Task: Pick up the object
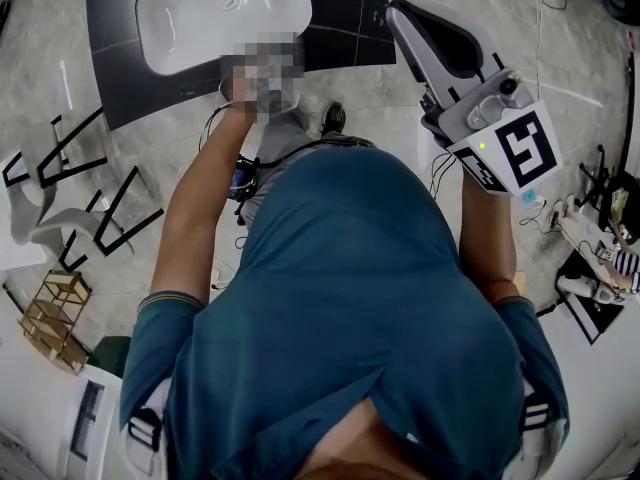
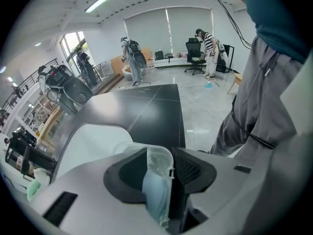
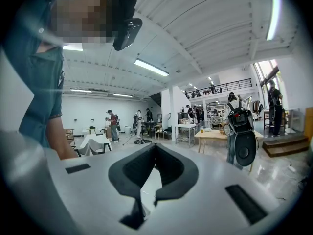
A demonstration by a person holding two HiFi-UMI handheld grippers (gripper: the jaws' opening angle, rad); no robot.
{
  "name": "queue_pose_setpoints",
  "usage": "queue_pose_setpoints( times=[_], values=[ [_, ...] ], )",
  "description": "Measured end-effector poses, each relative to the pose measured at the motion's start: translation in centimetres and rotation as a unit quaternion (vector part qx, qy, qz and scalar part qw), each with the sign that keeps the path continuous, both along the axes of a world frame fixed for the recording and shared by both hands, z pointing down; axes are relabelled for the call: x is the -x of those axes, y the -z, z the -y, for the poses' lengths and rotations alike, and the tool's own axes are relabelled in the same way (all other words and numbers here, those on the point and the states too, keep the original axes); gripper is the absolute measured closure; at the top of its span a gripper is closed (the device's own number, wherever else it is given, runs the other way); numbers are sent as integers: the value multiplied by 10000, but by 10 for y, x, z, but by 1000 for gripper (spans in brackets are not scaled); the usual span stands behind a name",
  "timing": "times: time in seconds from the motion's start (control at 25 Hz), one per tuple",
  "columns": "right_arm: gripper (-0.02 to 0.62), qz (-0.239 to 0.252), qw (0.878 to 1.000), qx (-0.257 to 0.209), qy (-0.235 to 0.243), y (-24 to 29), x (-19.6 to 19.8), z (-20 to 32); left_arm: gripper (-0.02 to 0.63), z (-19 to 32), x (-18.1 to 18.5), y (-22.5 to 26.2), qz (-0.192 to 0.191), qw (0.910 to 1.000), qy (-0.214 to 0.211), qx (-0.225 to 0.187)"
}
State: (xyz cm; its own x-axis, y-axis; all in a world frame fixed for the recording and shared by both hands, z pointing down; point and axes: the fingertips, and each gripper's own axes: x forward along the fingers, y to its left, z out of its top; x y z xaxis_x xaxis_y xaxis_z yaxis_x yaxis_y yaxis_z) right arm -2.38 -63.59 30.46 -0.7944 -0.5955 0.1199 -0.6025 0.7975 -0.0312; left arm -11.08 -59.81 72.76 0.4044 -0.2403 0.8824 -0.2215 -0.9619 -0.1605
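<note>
In the left gripper view my left gripper (image 2: 157, 155) is shut on a clear plastic box (image 2: 159, 180) that stands on edge between the black pads, with something pale blue inside it. Just beyond it lie a white sink (image 2: 93, 141) and the black slab (image 2: 146, 111) that holds it. In the head view a mosaic patch hides this gripper at the near rim of the sink (image 1: 225, 13). My right gripper (image 1: 400, 13) is held up at the right, away from the sink. Its jaws (image 3: 155, 148) meet at the tips with nothing between them.
The black slab (image 1: 340, 18) lies on a pale stone floor. White chairs with black frames (image 1: 70, 188) and a wooden rack (image 1: 55, 313) stand at the left, and cables (image 1: 225, 118) trail by the person's feet. Equipment (image 1: 600, 238) crowds the right edge. Other people (image 2: 209, 48) work farther off.
</note>
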Motion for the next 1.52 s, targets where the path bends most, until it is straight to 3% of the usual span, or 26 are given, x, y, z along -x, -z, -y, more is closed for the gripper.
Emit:
queue_pose_setpoints(
  times=[0.56,1.52],
  values=[
    [581,7,10000,7,-33,1,-6,1,526,-8,4,0,68,9999,148,-42],
    [581,38,10000,17,29,-1,-7,1,554,-17,9,15,-179,9987,478,22]
  ],
)
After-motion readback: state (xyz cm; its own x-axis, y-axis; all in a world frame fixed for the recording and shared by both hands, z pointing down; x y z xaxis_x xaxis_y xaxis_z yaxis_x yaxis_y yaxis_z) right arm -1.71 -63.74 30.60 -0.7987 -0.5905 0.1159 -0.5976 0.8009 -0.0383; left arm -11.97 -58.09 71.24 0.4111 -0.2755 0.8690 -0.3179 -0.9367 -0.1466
